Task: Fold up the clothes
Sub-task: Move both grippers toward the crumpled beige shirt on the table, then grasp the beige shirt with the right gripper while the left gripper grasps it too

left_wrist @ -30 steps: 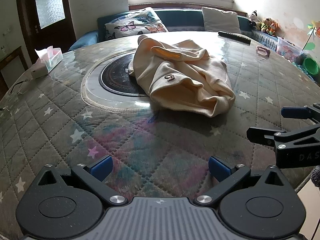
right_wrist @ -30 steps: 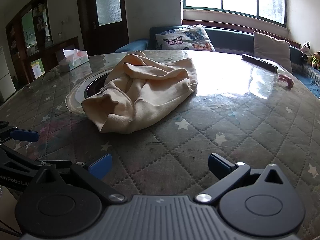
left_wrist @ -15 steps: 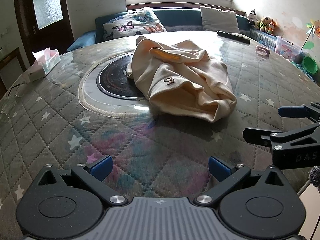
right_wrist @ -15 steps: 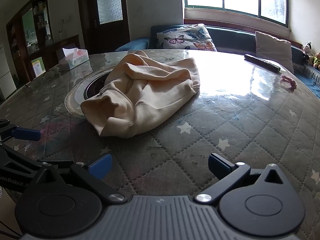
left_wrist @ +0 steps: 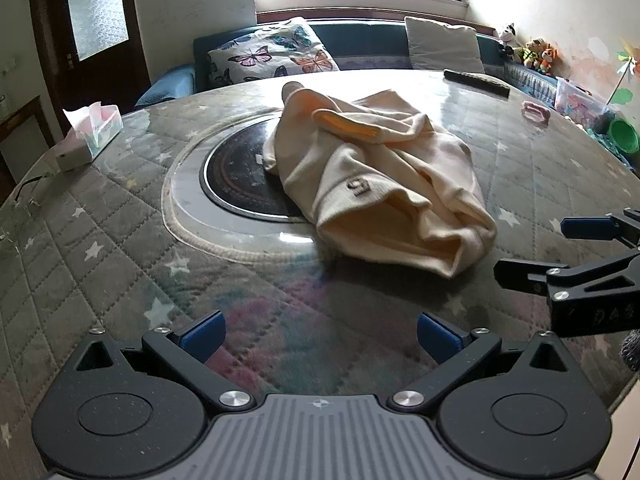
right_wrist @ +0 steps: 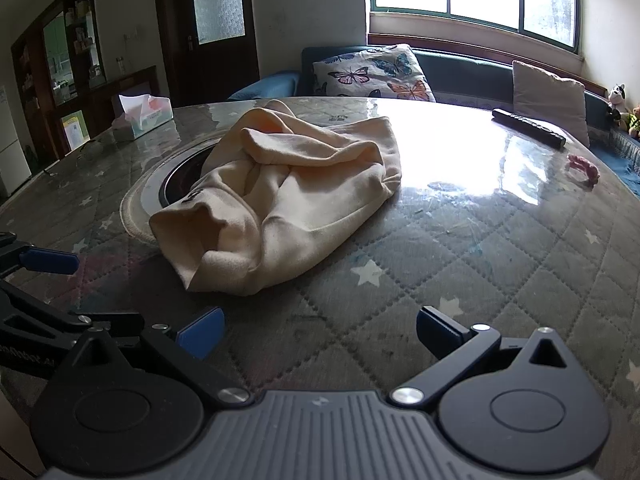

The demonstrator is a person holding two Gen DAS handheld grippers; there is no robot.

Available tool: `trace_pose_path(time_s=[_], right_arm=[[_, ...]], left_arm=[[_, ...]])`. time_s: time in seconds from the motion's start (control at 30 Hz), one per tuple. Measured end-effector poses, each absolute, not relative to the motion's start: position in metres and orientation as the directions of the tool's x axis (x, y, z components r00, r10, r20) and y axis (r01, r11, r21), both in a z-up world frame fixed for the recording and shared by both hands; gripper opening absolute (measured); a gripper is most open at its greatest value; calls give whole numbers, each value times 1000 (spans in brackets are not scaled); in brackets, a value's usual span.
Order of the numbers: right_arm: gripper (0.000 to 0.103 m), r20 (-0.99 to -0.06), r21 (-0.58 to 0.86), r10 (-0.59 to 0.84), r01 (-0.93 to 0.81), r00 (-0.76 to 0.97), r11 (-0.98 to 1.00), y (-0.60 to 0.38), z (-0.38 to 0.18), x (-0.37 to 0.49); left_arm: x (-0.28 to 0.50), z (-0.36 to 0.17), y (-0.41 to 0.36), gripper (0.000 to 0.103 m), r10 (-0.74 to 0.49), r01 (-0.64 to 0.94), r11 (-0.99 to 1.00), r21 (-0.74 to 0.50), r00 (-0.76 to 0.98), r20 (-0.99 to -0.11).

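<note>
Quilted round table (glass-topped), crumpled cream garment mid-surface.

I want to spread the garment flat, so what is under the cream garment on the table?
The cream garment lies crumpled, partly over the dark round inset and partly on the quilted table cover. Anything beneath its folds is hidden.

Left tool at bottom of its own frame, jaws spread wide, blue pads apart, nothing between them. Right tool same: jaws wide, empty, level. Each shows in the other's view: right tool at right edge of the left view, left tool at left edge of the right view, side by side.
</note>
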State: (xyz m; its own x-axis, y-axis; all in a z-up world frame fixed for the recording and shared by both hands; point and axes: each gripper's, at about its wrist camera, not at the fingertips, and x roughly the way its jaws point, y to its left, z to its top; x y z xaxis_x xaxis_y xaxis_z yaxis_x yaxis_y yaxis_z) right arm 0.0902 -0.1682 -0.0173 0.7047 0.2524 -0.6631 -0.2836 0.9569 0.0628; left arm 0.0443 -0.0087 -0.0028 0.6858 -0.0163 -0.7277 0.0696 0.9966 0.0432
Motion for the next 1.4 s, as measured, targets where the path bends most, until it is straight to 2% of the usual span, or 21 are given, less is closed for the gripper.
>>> trace_pose_path(time_s=[0.53,0.8,1.13,1.4], right_arm=[[103,-618,52,257,-288,743,956,-163,-8,148],[103,-613,21,284,-344,738,939,-147,-16,176],[103,-642,27,277,-340,715,940,-144,-36,185],[103,-647,16,270,-341,714,940,-143,-37,185]], left_arm=[[90,18,16,103,30,-1,999,43,729,-684],[123,34,18,102,45,-2,998,67,773,-633],[163,34,21,82,29,14,998,63,774,-632],[187,26,19,82,13,29,998,55,764,-645]])
